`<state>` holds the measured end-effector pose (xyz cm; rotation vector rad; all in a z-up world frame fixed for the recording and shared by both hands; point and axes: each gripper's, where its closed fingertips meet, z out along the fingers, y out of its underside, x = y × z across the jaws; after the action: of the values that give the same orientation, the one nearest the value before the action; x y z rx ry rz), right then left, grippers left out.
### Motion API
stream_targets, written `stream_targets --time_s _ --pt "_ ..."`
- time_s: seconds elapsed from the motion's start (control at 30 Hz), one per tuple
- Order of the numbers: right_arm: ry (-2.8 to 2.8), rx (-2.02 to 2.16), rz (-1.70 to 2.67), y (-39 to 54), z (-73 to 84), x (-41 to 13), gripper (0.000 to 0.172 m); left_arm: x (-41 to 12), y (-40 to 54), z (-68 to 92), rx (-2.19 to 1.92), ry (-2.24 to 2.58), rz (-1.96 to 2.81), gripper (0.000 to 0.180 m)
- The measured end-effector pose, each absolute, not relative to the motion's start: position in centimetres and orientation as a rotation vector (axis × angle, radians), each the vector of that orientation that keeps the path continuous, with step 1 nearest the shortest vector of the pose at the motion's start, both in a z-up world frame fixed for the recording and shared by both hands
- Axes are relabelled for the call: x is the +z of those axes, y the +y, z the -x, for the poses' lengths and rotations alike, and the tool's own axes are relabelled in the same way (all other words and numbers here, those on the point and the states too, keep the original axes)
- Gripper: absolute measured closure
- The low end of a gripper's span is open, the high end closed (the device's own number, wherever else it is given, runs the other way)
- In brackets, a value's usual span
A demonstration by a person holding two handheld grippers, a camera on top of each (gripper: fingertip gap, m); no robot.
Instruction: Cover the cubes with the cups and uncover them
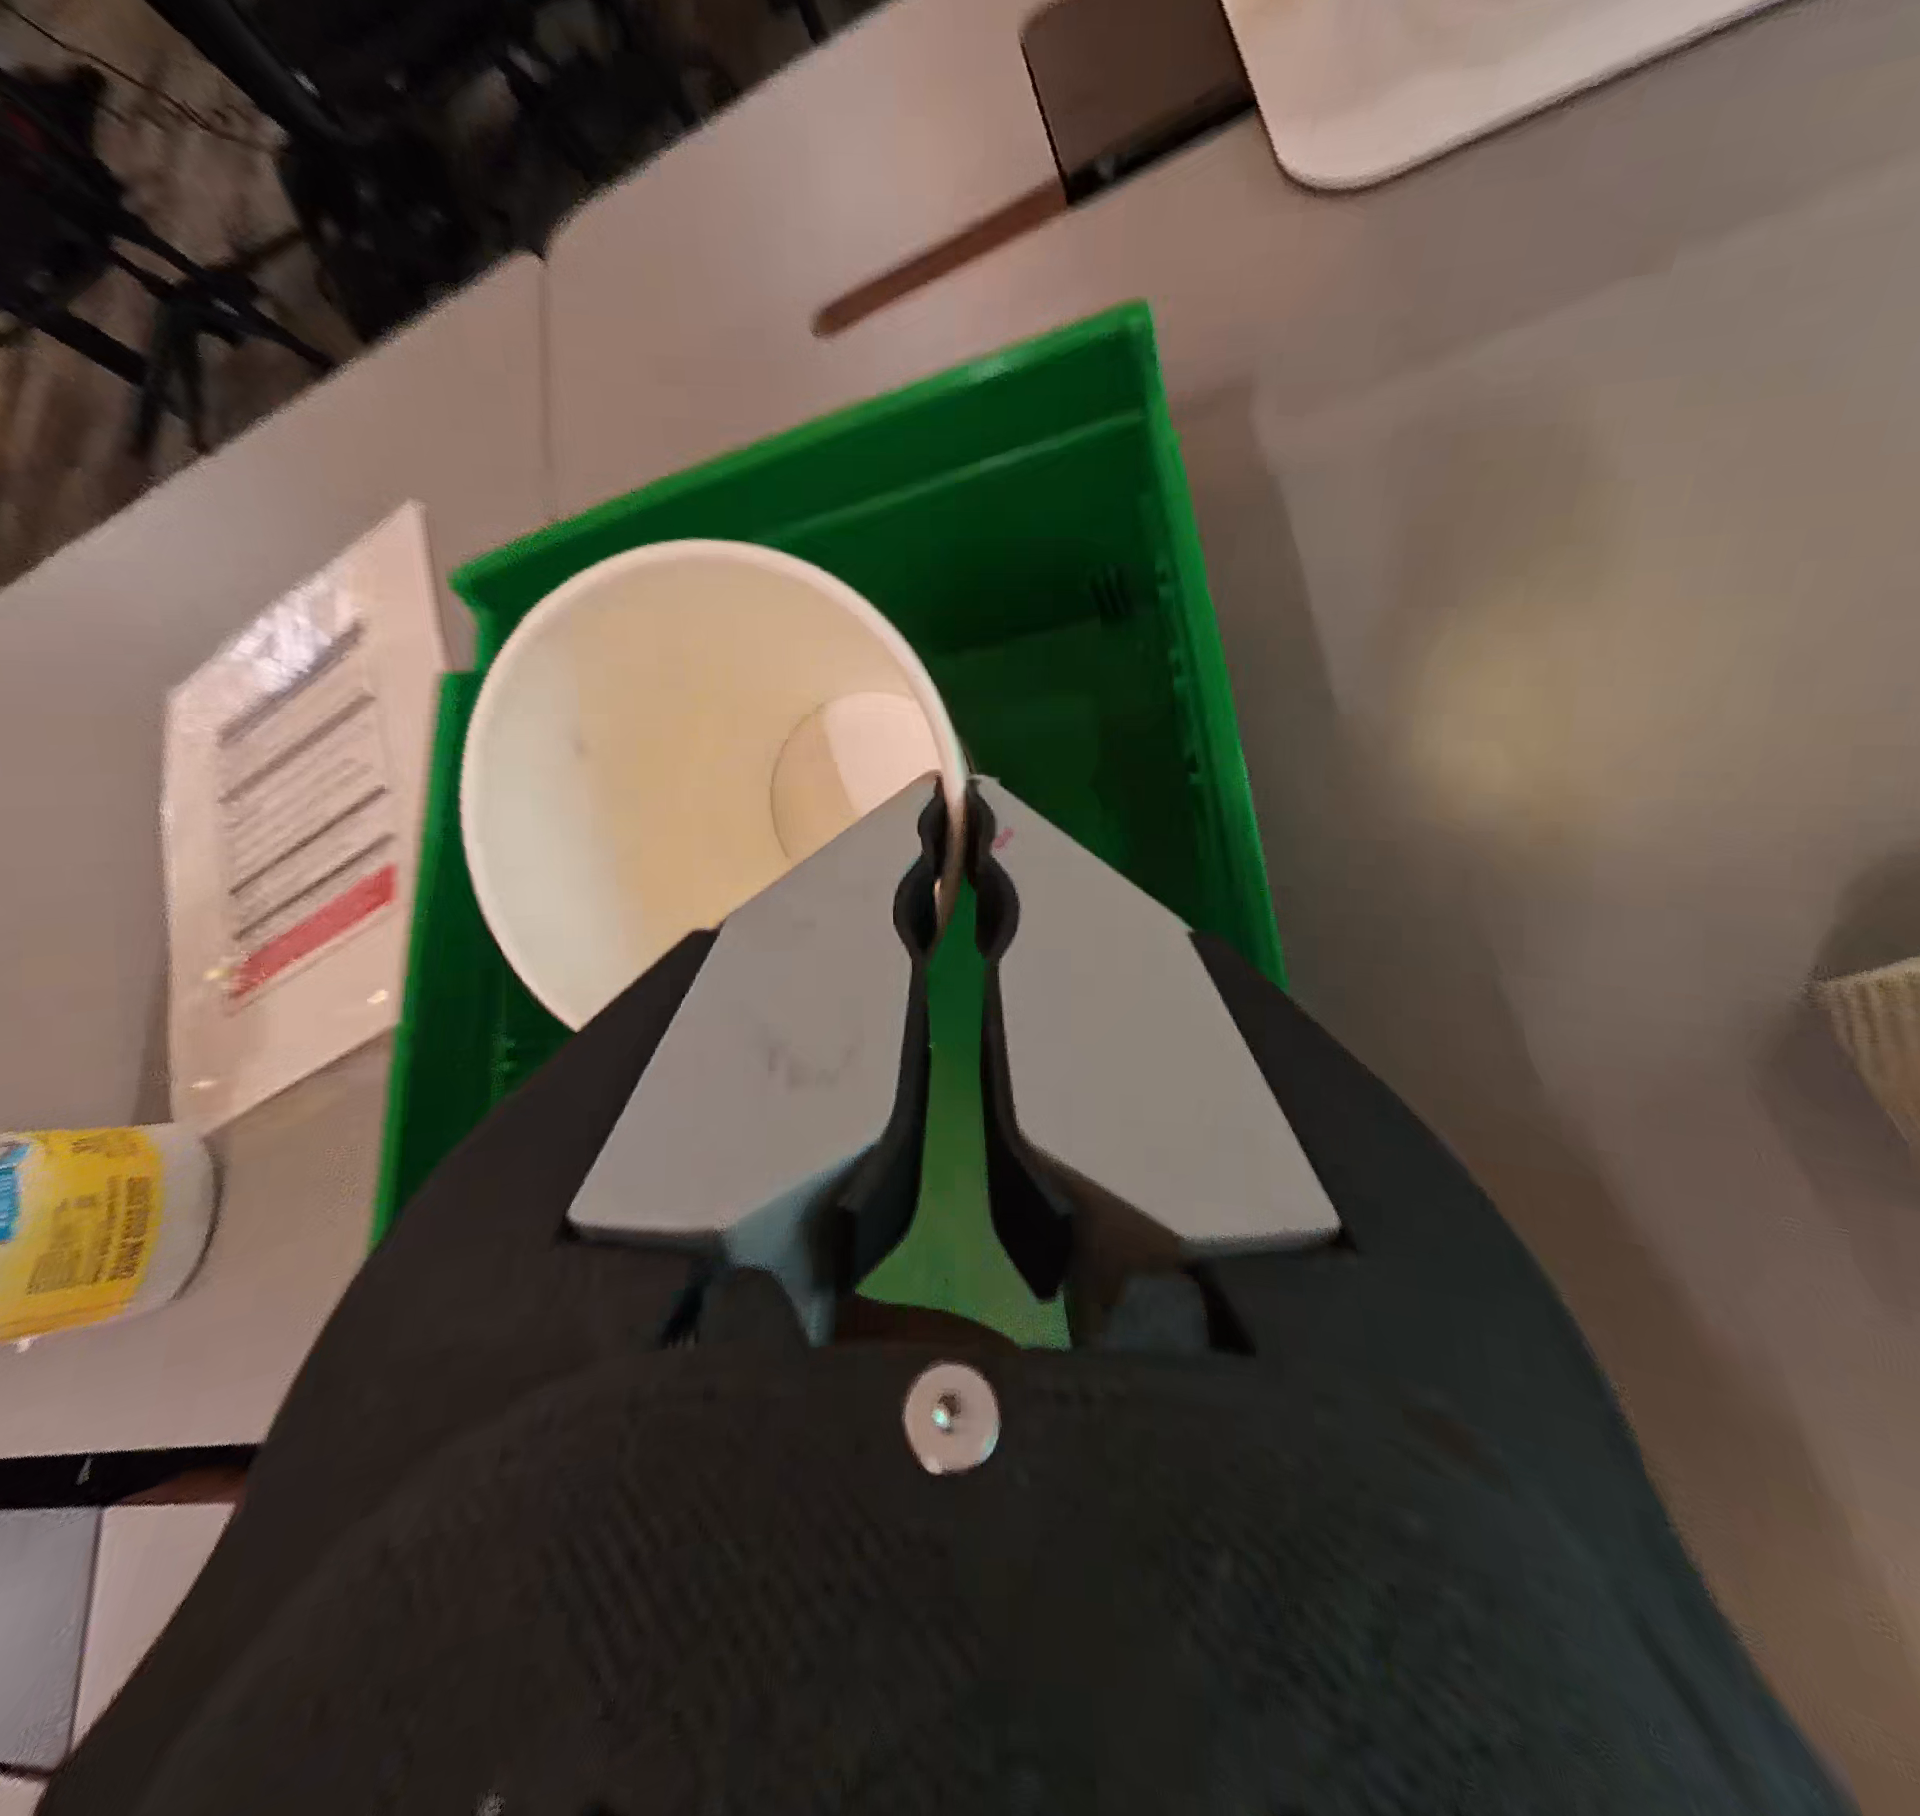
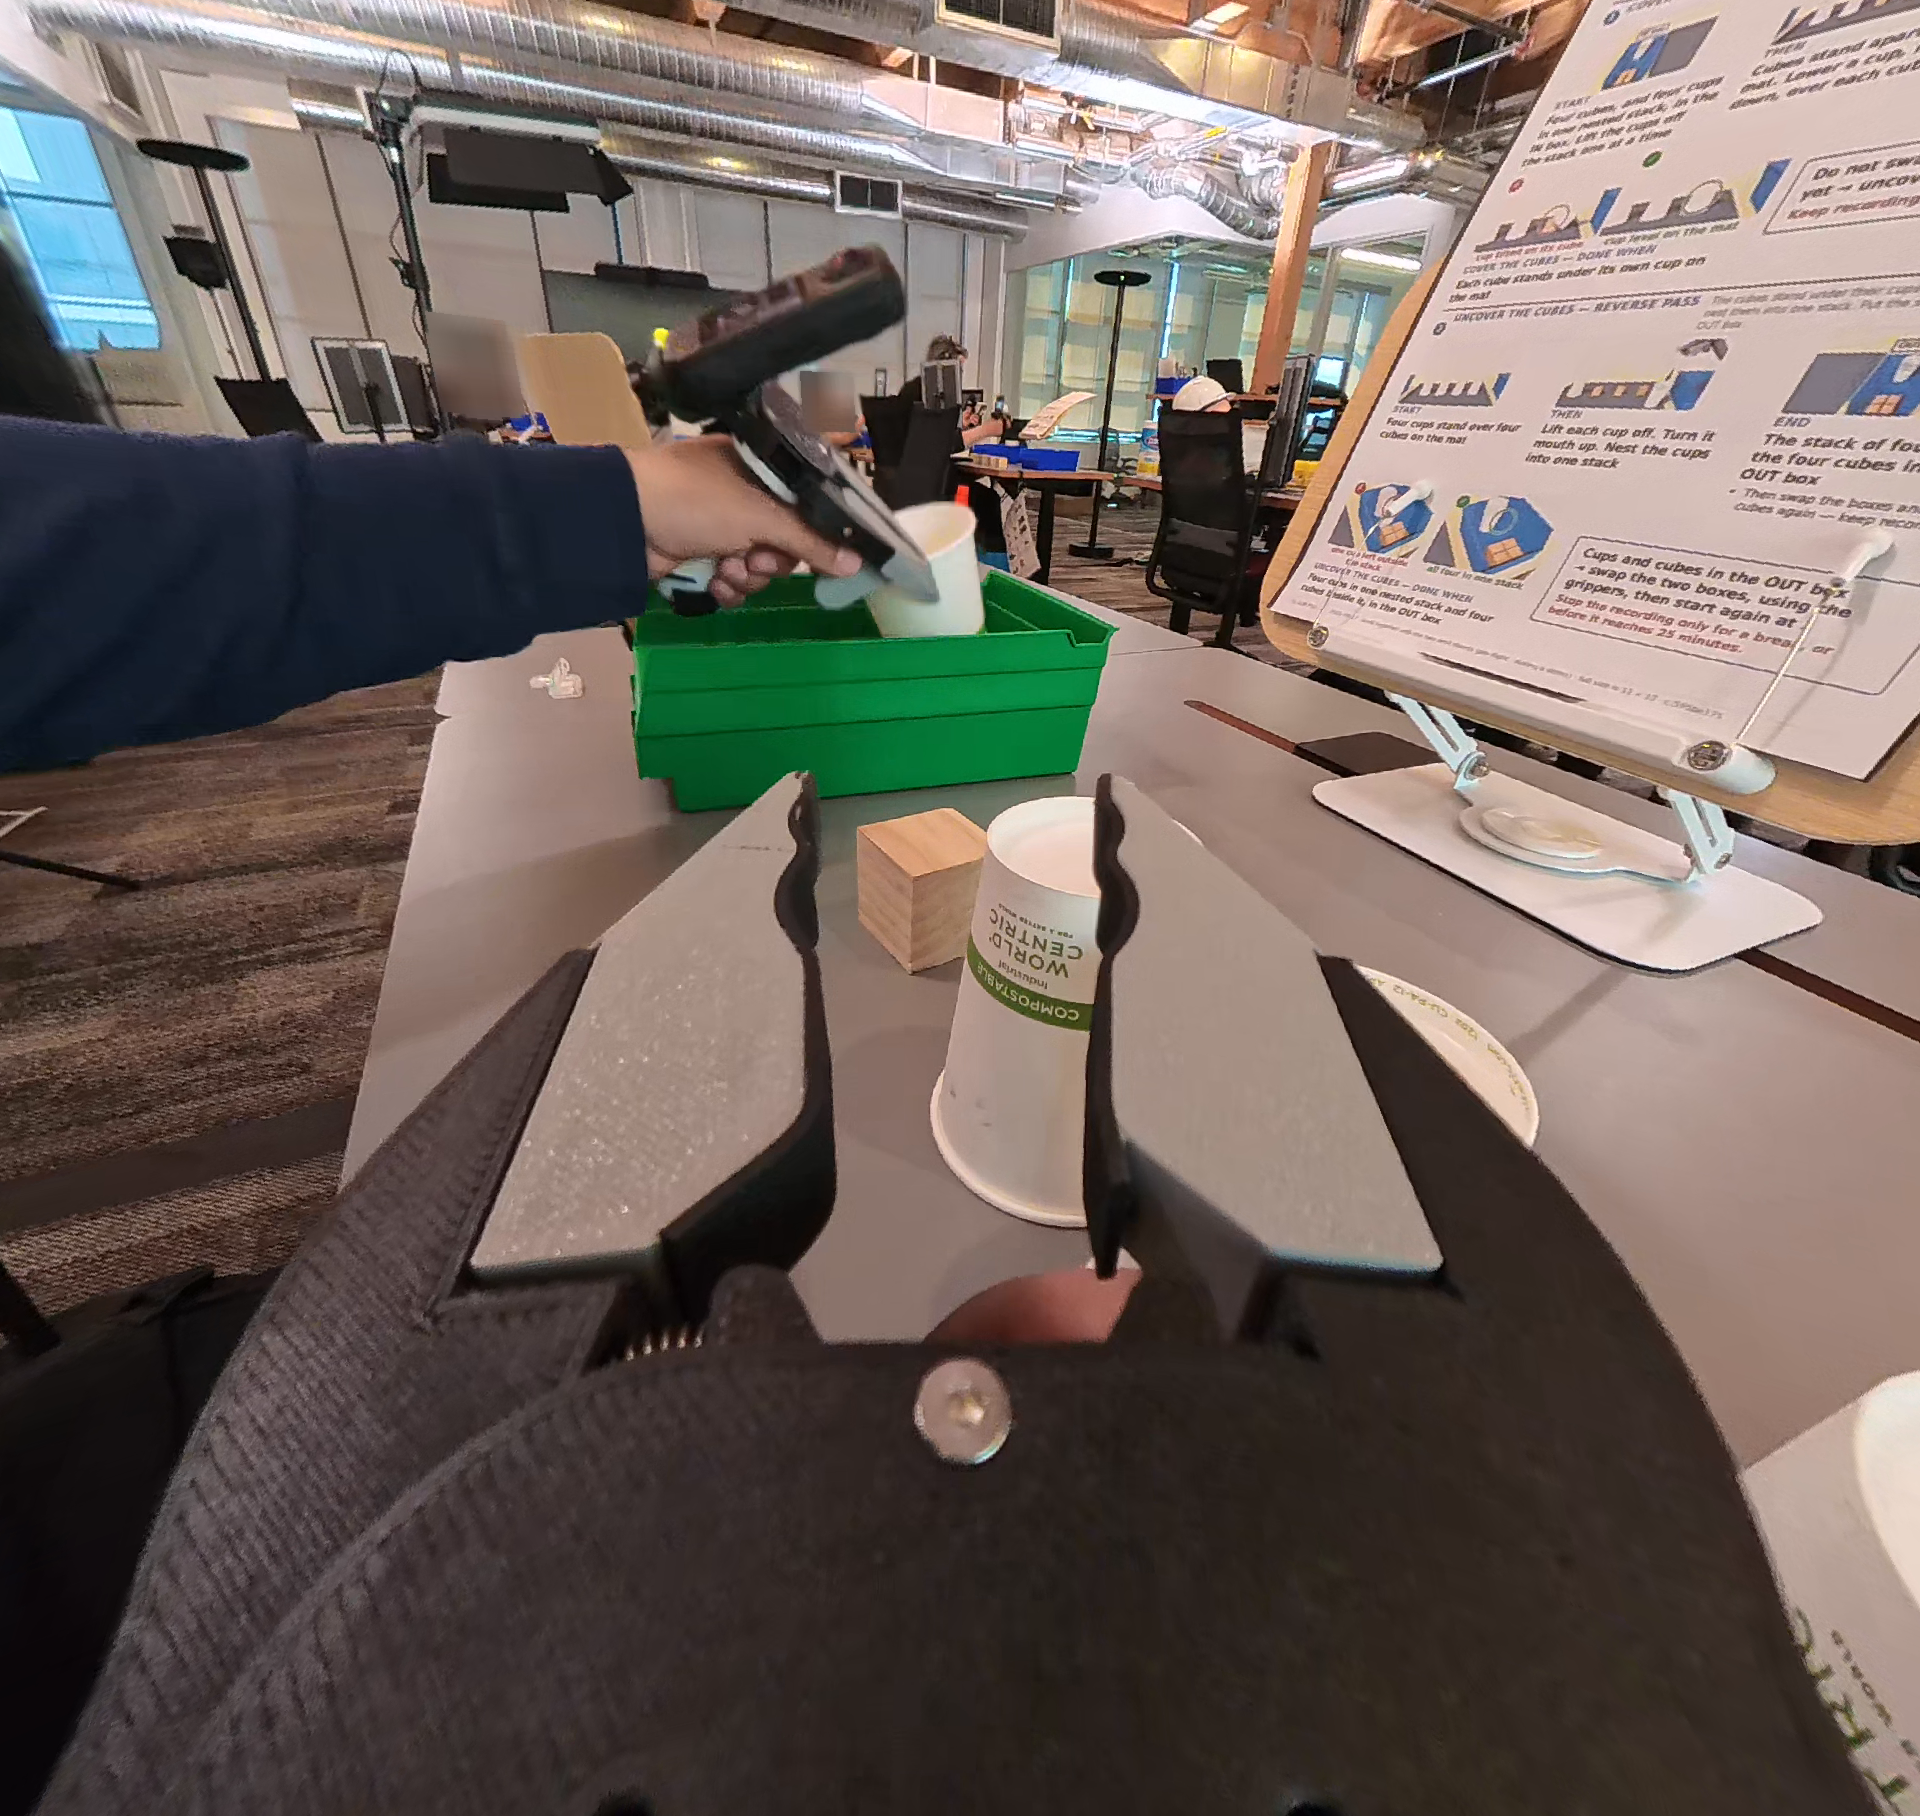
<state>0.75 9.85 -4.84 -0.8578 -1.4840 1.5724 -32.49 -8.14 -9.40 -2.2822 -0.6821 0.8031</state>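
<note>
My left gripper [image 1: 956, 831] is shut on the wall of a white paper cup [image 1: 644, 758], one pad inside the rim and one outside. It holds the cup mouth-up and tilted over the green box [image 1: 1039, 540]. The right wrist view shows the same: the left gripper [image 2: 894, 571] pinching that cup [image 2: 940, 582] in the green box [image 2: 862, 717]. My right gripper [image 2: 956, 831] is open and holds nothing. Between and beyond its fingers on the grey table stand a wooden cube [image 2: 920, 883] and, to its right, an upside-down white paper cup [image 2: 1029, 1018]. The pads do not press on either.
A stand with an instruction sheet [image 2: 1662, 364] sits at the right on a white base [image 2: 1558, 883]. Two more white cups [image 2: 1475, 1049] [image 2: 1870, 1517] show at the right, partly hidden. A laminated sheet [image 1: 301, 810] and a yellow-labelled container [image 1: 94, 1226] lie left of the box. It is some 20 centimeters from my right tips to the wooden cube [image 2: 920, 883].
</note>
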Motion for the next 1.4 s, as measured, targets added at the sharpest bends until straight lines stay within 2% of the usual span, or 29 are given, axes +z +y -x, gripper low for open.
stream_targets --time_s 0.17,0.3,0.5,0.63,0.8,1.1,1.13,1.3,1.4 --pt "-1.583 1.667 0.829 8.0 -1.4 -5.3 0.121 1.3 -7.1 28.0 0.959 -0.526 1.837 0.18" --pt "-1.72 1.839 0.766 4.9 -2.9 -5.7 0.113 6.2 -2.0 13.0 0.627 -0.12 1.498 0.18" --pt "-1.791 2.277 0.758 2.4 -5.5 -4.2 0.089 2.9 -1.0 -5.4 0.262 0.15 1.113 0.18" --pt "-1.708 2.488 0.806 2.7 -5.5 -2.9 0.07 -1.8 1.7 -8.4 0.083 0.055 1.148 0.179" --pt "-1.479 2.583 0.892 5.9 -4.2 -1.5 0.085 -5.0 3.7 -8.8 -0.106 -0.053 1.301 0.18" --pt "-1.484 2.41 0.931 6.9 -3.0 -2.2 0.085 -8.8 5.8 -8.5 -0.14 -0.067 1.584 0.178" --pt "-1.494 2.374 0.933 7.0 -2.8 -2.4 0.085 -9.2 5.7 -8.2 -0.105 -0.067 1.622 0.175" --pt "-1.524 2.079 0.923 7.2 -1.9 -3.5 0.085 -10.4 3.4 -3.8 0.232 -0.196 1.756 0.099" --pt "-1.589 1.966 0.88 6.1 -1.9 -4.2 0.085 -9.7 2.3 -2.6 0.417 -0.184 1.777 0.087"
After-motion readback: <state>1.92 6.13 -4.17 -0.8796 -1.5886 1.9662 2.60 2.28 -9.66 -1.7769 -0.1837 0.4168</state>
